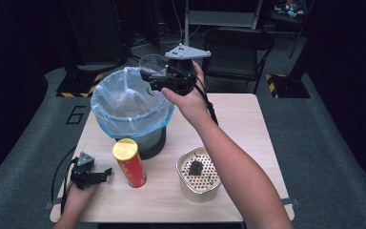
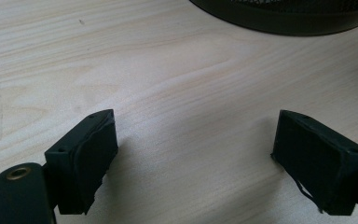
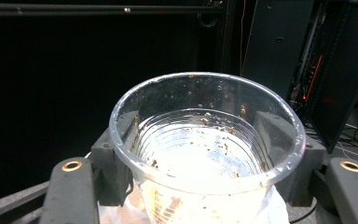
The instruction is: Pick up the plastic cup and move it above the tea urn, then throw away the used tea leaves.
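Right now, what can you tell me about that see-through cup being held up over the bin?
The clear plastic cup is round, thin-walled and ribbed low down, with brown crumbs stuck to its inside. It is otherwise empty. The right gripper clamps it, a black jaw on each side, and holds it near the far rim of the blue-lined bin, its mouth facing the gripper's camera.
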Demonstrator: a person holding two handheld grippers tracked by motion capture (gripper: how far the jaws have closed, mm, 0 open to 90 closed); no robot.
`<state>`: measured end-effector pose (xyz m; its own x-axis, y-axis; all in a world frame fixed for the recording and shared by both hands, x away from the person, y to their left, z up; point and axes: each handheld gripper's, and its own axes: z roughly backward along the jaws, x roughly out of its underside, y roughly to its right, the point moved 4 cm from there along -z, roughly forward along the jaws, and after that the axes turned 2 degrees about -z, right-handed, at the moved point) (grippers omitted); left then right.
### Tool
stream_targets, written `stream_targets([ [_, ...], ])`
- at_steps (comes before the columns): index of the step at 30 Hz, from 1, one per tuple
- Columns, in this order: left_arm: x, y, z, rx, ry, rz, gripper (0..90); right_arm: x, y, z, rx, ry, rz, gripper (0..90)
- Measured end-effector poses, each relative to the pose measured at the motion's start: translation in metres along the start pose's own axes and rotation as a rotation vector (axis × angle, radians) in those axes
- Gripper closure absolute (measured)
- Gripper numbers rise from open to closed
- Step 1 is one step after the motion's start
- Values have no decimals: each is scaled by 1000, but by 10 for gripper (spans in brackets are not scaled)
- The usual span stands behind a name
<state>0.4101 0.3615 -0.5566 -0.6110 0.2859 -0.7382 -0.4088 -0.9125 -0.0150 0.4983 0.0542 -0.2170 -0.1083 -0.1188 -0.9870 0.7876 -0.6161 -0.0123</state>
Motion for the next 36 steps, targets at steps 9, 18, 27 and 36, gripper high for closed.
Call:
stream_targets([
  [9, 0, 0, 0, 0, 2, 0, 133, 17, -1, -39, -5, -41, -43, 297],
  [18, 0, 2, 0, 2, -1, 15, 137, 40, -10, -69, -48, -139, -58, 108],
  [27, 0, 6, 2, 28, -1, 24, 136, 38, 2, -39, -26, -66, -58, 135],
  [36, -7, 4, 16, 41, 52, 63, 136, 50, 24, 19, 56, -54, -18, 199],
])
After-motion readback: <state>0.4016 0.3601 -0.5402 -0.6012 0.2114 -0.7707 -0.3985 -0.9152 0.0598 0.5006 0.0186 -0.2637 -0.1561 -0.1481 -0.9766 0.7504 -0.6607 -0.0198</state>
